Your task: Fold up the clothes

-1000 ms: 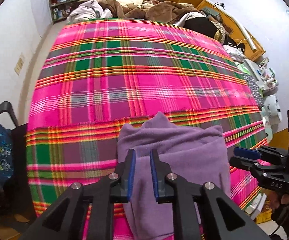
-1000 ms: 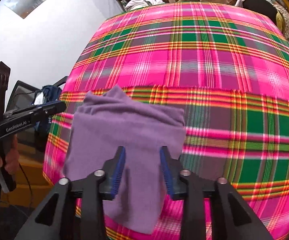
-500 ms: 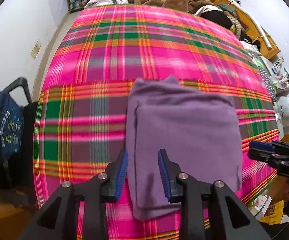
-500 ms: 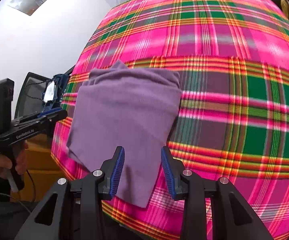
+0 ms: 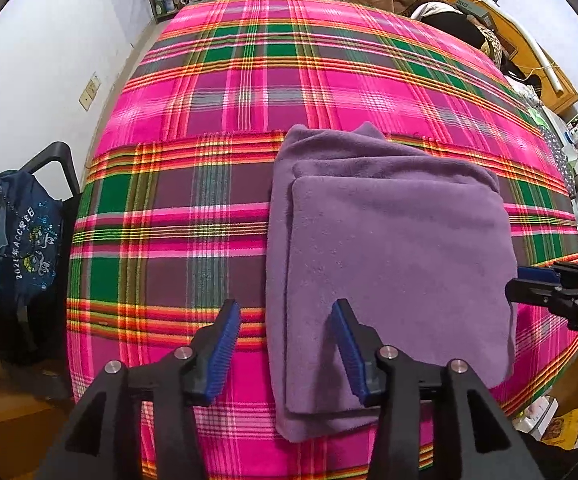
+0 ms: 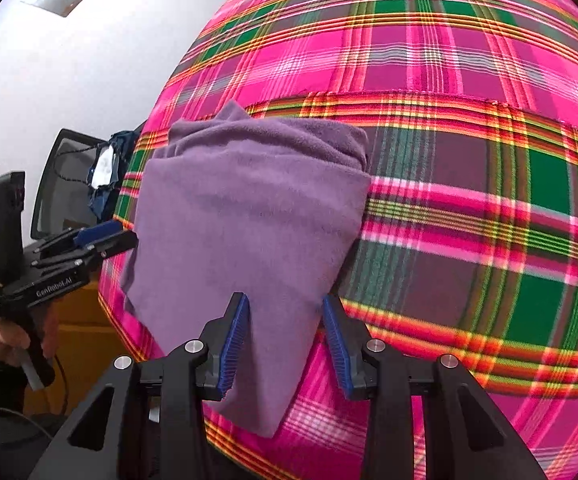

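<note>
Hovering over the near hem, the left tool (image 5: 285,344) has its jaws spreading wider, straddling the cloth's left edge without pinching it; the right tool (image 6: 285,340) is also opening, empty, over the opposite near corner. Between and beyond them, the folded purple fleece garment (image 5: 389,264) lies flat near the edge of the pink plaid blanket-covered bed (image 5: 249,92). Both tools should probably nip the stacked hems evenly, then carry them toward the far fold.

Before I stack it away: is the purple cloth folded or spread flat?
Folded. The purple cloth lies on the plaid blanket as a compact rectangle, with stepped layer edges showing along its left and far sides.
</note>
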